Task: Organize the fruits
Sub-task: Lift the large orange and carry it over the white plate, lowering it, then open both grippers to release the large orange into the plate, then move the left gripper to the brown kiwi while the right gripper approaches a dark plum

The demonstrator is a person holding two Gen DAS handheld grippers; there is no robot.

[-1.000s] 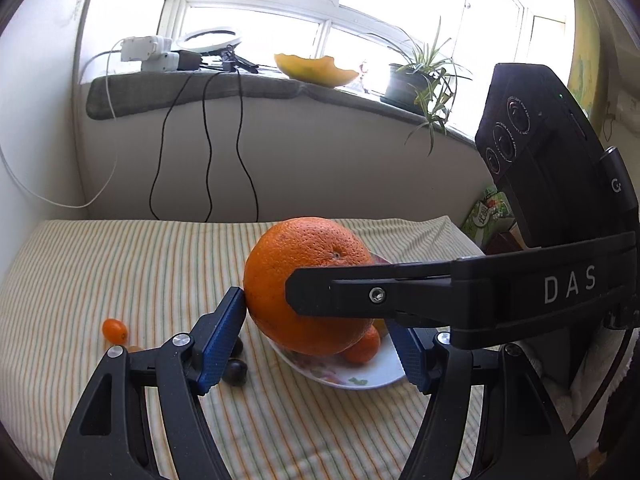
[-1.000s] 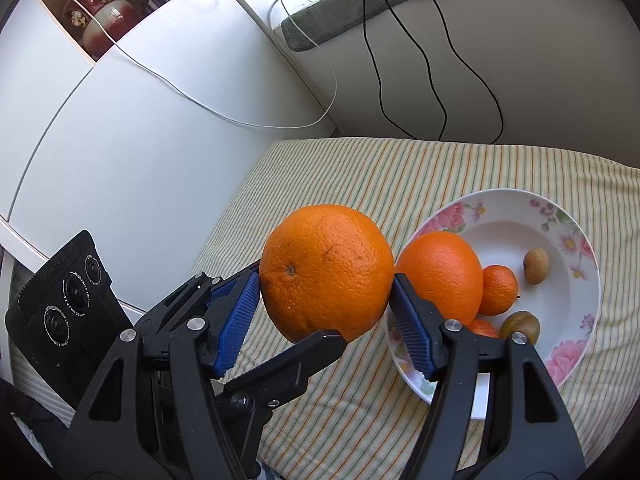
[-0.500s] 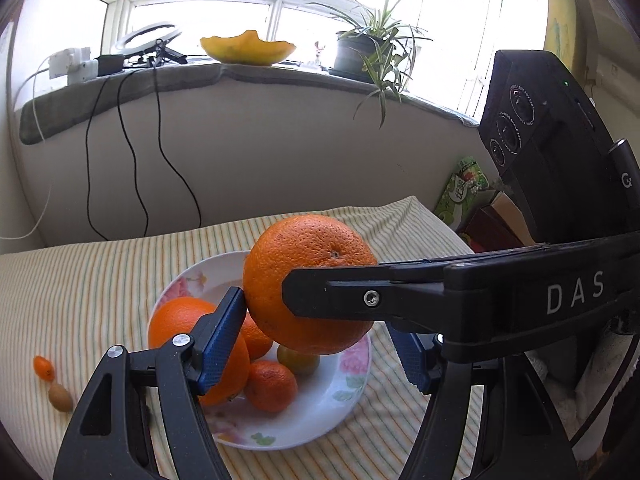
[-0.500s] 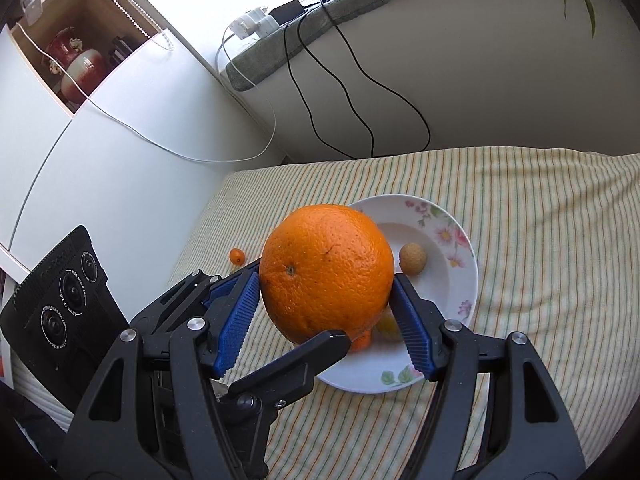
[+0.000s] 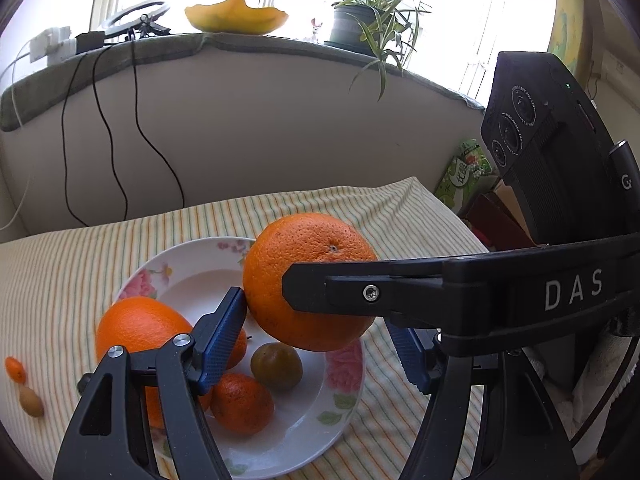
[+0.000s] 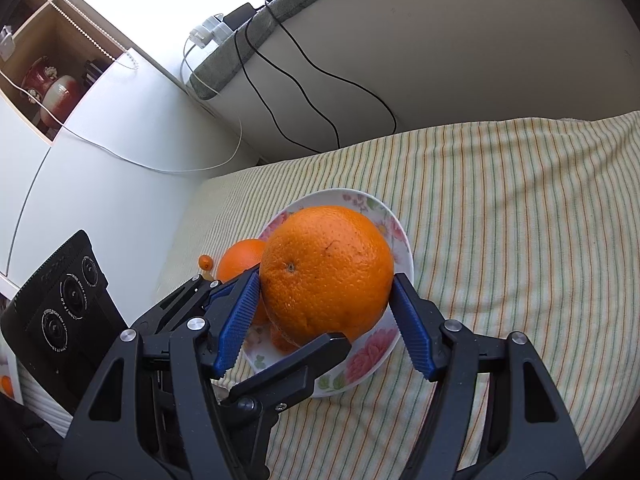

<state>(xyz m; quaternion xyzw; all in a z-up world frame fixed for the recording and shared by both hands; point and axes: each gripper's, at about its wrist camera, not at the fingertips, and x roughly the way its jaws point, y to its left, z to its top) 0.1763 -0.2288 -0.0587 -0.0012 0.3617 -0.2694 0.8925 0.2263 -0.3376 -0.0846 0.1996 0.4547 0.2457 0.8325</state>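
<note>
Gripping a large orange [image 6: 326,272] between its two blue ribbed pads, the right gripper [image 6: 325,316] is seen from its own camera with one pad pressed to each side of the fruit. The left gripper [image 5: 320,340] is also closed around the same orange [image 5: 310,280]: its left pad touches the fruit, while its right pad is partly hidden behind the right gripper's black finger, so contact there cannot be told. The orange is round with a dimpled, glossy skin; its small navel faces up and slightly far in the left view, and its stem scar faces the right camera. It is held above the right part of a white plate [image 5: 192,264] with pink flower print and a smooth glazed rim.

On the plate lie a second orange [image 5: 140,332] at the left, a small tangerine [image 5: 242,404] near it, and a dull green-brown round fruit [image 5: 276,366]. The plate rests on a striped cloth [image 5: 60,280]. On the cloth, left of the plate, lie a tiny oval kumquat [image 5: 14,368] and a brown oval fruit [image 5: 31,400], just beside each other.
</note>
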